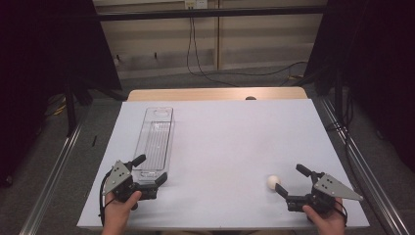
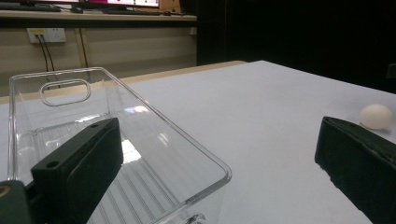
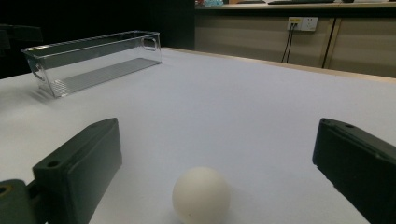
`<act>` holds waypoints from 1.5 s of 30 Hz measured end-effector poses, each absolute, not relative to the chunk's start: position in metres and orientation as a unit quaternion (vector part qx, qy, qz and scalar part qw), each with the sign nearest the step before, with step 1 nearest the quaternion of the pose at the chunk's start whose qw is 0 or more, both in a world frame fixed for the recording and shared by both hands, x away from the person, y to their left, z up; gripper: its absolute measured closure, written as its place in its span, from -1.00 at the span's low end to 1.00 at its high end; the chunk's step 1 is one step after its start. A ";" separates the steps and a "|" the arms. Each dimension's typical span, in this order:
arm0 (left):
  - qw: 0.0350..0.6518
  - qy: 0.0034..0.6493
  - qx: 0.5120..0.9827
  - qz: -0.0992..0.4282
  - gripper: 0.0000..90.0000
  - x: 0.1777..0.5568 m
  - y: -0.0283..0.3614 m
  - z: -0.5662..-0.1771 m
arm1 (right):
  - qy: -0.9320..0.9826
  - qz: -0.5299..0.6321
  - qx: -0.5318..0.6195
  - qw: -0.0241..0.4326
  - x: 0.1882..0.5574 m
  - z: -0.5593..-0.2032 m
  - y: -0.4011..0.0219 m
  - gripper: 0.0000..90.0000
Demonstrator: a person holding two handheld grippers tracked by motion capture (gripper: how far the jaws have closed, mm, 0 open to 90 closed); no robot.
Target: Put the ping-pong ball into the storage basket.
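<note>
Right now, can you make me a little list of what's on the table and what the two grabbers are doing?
table: white top
clear bin: long, empty, at the left
white ball: at the right, on the table
left gripper: open, at the bin's near end
right gripper: open, ball between its jaws, untouched

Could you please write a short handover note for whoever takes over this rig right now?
Left gripper: open, jaws astride the near end of the clear plastic bin, not clamped.
Right gripper: open, holding nothing; the white ball lies on the white table between its jaws, untouched.
Bin: upright at the table's left, empty.
Done: both grippers are lined up on their things.
Left, probably: close the right gripper on the ball, carry it over and drop it into the bin while the left gripper steadies it.
</note>
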State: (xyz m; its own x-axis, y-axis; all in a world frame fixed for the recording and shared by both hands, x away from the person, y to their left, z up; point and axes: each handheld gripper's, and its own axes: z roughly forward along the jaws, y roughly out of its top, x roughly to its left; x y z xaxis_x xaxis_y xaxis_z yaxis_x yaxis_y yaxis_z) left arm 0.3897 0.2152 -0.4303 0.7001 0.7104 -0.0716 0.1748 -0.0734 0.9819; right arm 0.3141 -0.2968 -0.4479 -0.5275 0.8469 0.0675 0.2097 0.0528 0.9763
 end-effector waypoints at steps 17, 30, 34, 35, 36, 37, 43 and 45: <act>0.601 0.305 0.708 0.209 -0.97 0.391 0.210 -0.427 | 0.669 0.564 0.393 0.284 0.314 -0.448 -0.296 -0.98; 0.601 0.291 0.721 0.185 -0.98 0.389 0.190 -0.420 | 0.669 0.565 0.390 0.284 0.315 -0.447 -0.297 -0.98; 0.602 0.285 0.724 0.181 -0.98 0.389 0.185 -0.417 | 0.667 0.566 0.392 0.285 0.315 -0.447 -0.296 -0.98; 0.604 0.289 0.721 0.178 -0.98 0.389 0.182 -0.416 | 0.668 0.566 0.391 0.284 0.315 -0.447 -0.295 -0.98; 0.601 0.289 0.725 0.176 -0.98 0.389 0.178 -0.415 | 0.669 0.565 0.390 0.284 0.315 -0.447 -0.295 -0.98; 0.602 0.288 0.725 0.172 -0.98 0.389 0.175 -0.415 | 0.669 0.565 0.390 0.284 0.315 -0.447 -0.295 -0.98; 0.599 0.283 0.731 0.161 -0.98 0.390 0.164 -0.413 | 0.668 0.565 0.391 0.286 0.315 -0.447 -0.295 -0.98; 0.595 0.277 0.737 0.161 -0.98 0.391 0.162 -0.413 | 0.670 0.564 0.389 0.286 0.314 -0.447 -0.296 -0.98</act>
